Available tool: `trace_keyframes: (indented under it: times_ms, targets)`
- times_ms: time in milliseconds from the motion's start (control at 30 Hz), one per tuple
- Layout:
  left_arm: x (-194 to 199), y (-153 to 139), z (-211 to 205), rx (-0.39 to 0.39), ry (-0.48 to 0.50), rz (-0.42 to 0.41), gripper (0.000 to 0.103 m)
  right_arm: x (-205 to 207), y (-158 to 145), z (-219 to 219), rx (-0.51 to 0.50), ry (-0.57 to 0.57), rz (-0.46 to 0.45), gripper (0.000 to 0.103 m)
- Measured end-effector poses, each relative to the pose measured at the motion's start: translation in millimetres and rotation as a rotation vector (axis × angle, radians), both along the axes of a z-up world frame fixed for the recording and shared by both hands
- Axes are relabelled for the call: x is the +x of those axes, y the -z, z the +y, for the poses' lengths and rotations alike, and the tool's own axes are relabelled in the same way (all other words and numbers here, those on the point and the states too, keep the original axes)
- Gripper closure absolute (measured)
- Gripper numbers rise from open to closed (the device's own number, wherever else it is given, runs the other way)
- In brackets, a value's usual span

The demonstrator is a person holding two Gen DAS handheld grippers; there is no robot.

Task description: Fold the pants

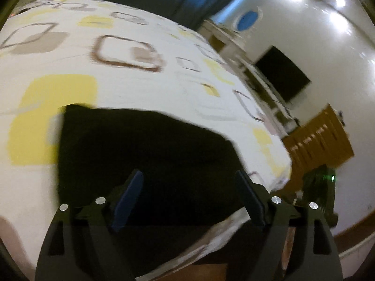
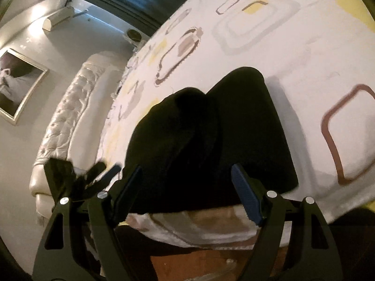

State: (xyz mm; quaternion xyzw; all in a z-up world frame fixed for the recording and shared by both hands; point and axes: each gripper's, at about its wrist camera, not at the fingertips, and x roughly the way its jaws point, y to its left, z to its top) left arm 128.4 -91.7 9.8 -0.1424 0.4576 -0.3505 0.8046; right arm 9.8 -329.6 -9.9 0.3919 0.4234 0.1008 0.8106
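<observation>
Black pants (image 2: pixel 211 135) lie bunched near the bed edge on the patterned sheet (image 1: pixel 140 89). Left gripper (image 1: pixel 189 196) and right gripper (image 2: pixel 187 187) hover just before them, jaws wide, holding nothing.

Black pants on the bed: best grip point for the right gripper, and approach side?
Probably the near edge of the pants, where they lie at the bed's front edge. Come in low from the front with the right gripper: its jaws are open and already straddle that edge, and the far end is a bulky rounded fold.
</observation>
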Motion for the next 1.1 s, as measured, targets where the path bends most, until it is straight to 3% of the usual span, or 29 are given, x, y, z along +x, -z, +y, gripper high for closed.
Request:
trace_keyframes:
  times_ms: [267, 400, 500, 600, 767, 867, 1100]
  targets:
    - [1.8, 45.0, 103.1, -0.046, -0.223, 0.138, 0.023, 51.2, 15.8, 6.7, 0.003, -0.017, 0.079, 0.025]
    - [1.5, 60.2, 123.6, -0.078, -0.273, 0.186, 0.023, 64.0, 20.1, 21.2, 0.065, -0.087, 0.096, 0.025]
    - [1.0, 66.4, 123.5, -0.075, -0.275, 0.197, 0.023, 68.9, 22.9, 28.5, 0.027, -0.096, 0.125, 0.025]
    - [1.8, 71.4, 119.6, -0.077, -0.266, 0.211, 0.023, 71.1, 26.5, 34.0, -0.016, -0.098, 0.15, 0.04]
    - [2.3, 79.4, 120.6, -0.072, -0.258, 0.226, 0.023, 74.9, 34.6, 46.9, -0.075, -0.156, 0.177, 0.082]
    - [0.5, 79.8, 122.1, -0.072, -0.26, 0.228, 0.023, 74.4, 35.0, 48.1, -0.085, -0.164, 0.168, 0.091]
    - [-0.9, 80.1, 121.0, -0.069, -0.265, 0.239, 0.022, 64.5, 19.8, 37.8, -0.044, -0.136, 0.089, 0.092]
